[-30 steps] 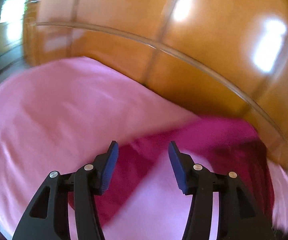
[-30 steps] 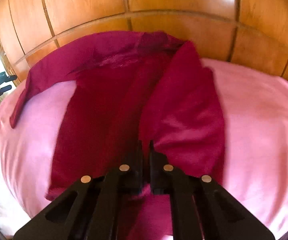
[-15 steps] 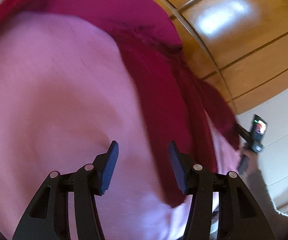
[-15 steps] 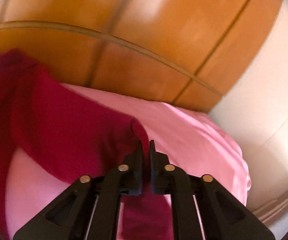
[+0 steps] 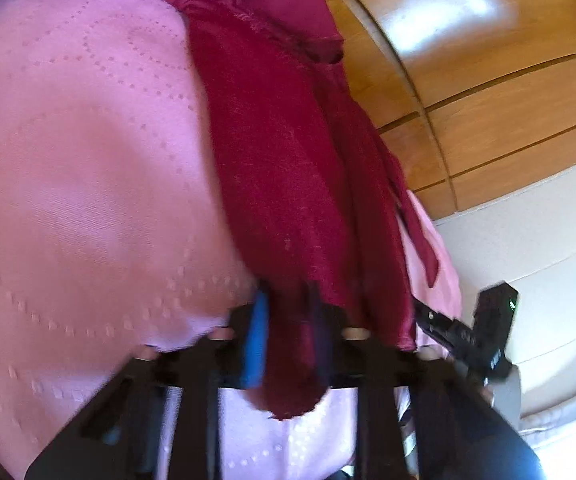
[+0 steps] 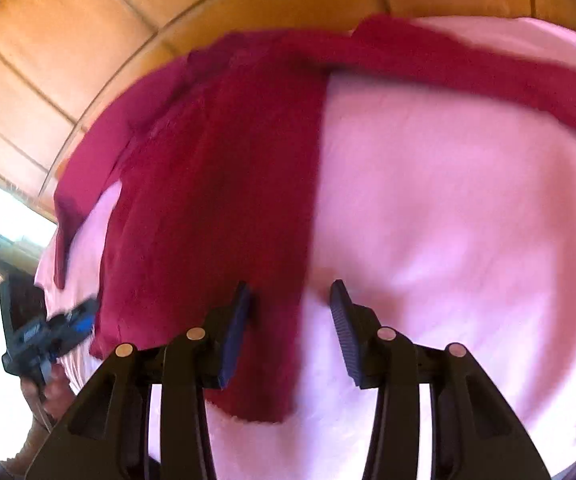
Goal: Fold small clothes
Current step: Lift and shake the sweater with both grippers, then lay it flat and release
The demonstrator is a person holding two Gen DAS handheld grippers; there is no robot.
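The dark red top (image 6: pixel 216 200) is lying on the pink bed (image 6: pixel 448 220), and one side is already looking folded in while a long sleeve (image 6: pixel 488 68) is stretching out to the side. The left tongs (image 5: pixel 288 336) have just been closing and are pinching the bottom corner of the top. The right tongs (image 6: pixel 288 320) have just been opening and are standing spread over the hem, gripping nothing, so most folding is waiting.

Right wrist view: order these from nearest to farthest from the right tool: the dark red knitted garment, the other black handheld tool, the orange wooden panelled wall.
1. Dark red knitted garment: its hem lies between the right tool's parted fingers.
2. Other black handheld tool: low at the left edge.
3. Orange wooden panelled wall: beyond the pink bedcover, top.
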